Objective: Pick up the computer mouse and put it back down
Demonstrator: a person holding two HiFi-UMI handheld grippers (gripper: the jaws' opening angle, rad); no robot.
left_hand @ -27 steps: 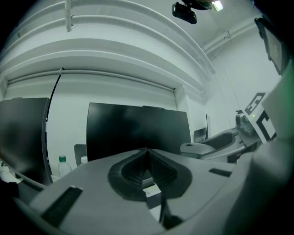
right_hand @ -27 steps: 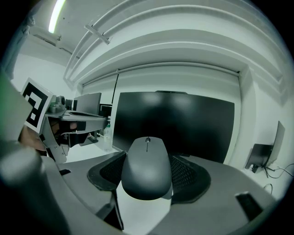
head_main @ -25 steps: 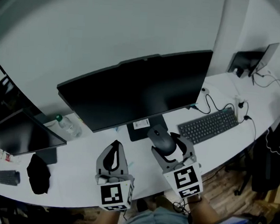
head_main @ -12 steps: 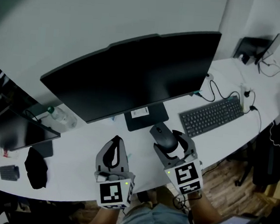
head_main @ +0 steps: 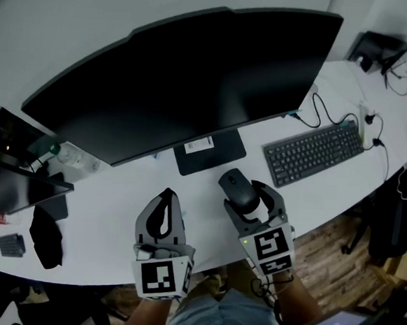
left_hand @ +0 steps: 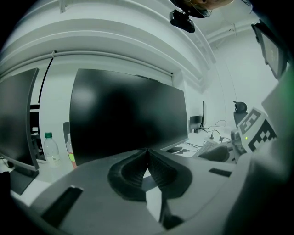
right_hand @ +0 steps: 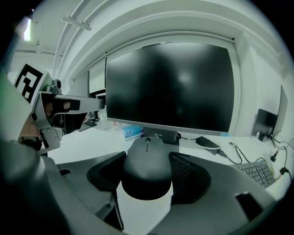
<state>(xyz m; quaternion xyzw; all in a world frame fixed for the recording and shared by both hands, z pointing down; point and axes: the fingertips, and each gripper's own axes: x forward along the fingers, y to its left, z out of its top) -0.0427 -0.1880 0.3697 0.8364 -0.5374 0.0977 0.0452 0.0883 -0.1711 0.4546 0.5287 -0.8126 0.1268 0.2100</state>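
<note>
A black computer mouse (head_main: 238,189) sits between the jaws of my right gripper (head_main: 246,197), just in front of the monitor stand (head_main: 210,152). In the right gripper view both dark jaws press on the sides of the mouse (right_hand: 147,165), with white tabletop showing under it. I cannot tell whether the mouse is touching the table. My left gripper (head_main: 163,217) hovers beside it to the left. Its jaws meet with nothing between them, as the left gripper view (left_hand: 148,160) also shows.
A large dark monitor (head_main: 189,73) stands behind the grippers on the white desk (head_main: 101,213). A black keyboard (head_main: 315,152) with cables lies to the right. A water bottle (head_main: 67,156), a second screen (head_main: 12,185) and a black cloth (head_main: 43,233) are at the left.
The head view has tilted and drawn closer to the desk. The right gripper keeps its hold on the mouse, now a little farther from the monitor stand. The left gripper stays shut beside it.
</note>
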